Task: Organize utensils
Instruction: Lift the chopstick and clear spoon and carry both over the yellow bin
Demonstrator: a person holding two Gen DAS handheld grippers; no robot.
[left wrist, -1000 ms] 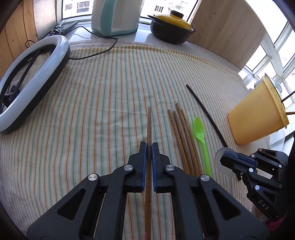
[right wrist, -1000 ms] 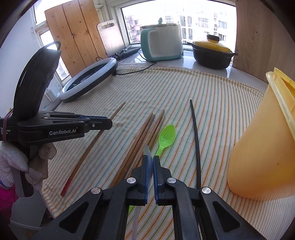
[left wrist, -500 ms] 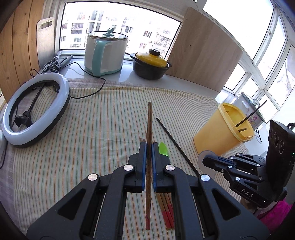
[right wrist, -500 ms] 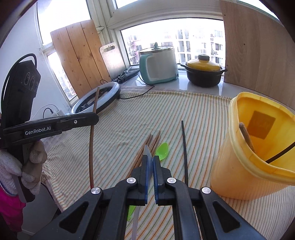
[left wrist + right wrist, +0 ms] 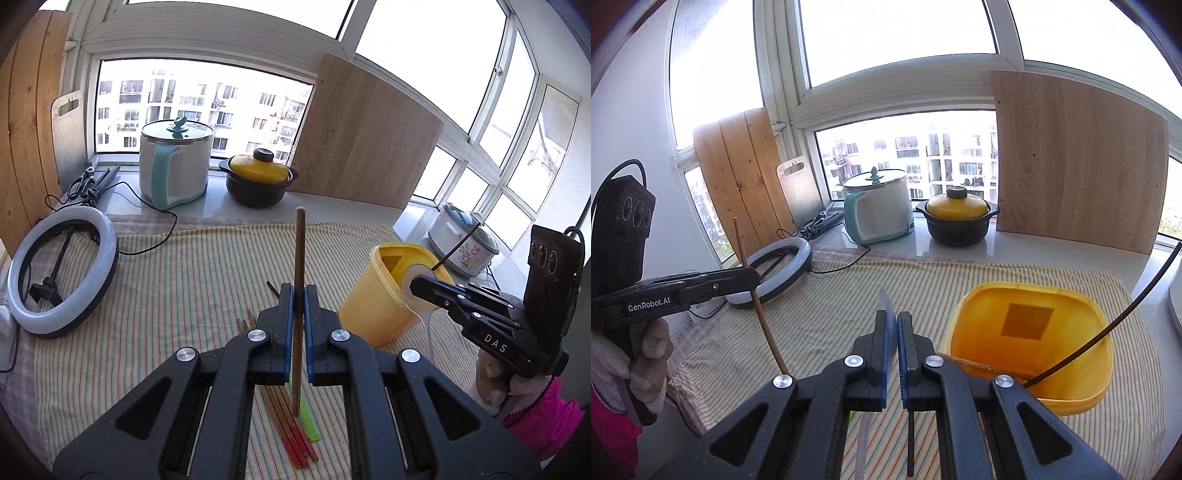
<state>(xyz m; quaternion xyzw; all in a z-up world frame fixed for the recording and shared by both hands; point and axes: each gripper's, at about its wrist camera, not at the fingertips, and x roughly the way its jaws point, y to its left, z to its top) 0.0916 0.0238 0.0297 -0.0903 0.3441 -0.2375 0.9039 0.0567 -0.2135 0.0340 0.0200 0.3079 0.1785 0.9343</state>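
Note:
My left gripper (image 5: 298,295) is shut on a brown wooden chopstick (image 5: 299,258) and holds it upright above the striped cloth; it also shows in the right wrist view (image 5: 764,325). My right gripper (image 5: 897,321) is shut on a clear plastic spoon (image 5: 885,301), whose bowl (image 5: 415,286) hangs at the rim of the yellow bucket (image 5: 373,306). The bucket (image 5: 1034,325) holds a black chopstick (image 5: 1108,328) and a wooden one. Several red-tipped chopsticks (image 5: 291,432) and a green spoon (image 5: 308,421) lie on the cloth below my left gripper.
A ring light (image 5: 62,273) lies at the cloth's left edge. A teal-and-white cooker (image 5: 173,166) and a yellow-lidded black pot (image 5: 258,181) stand on the sill. A wooden board (image 5: 362,147) leans behind. A floral cooker (image 5: 465,247) stands right of the bucket.
Both grippers have risen and tilted up. The left one lifted the wooden chopstick off the cloth to upright. The right one carried the clear spoon up to the bucket's rim.

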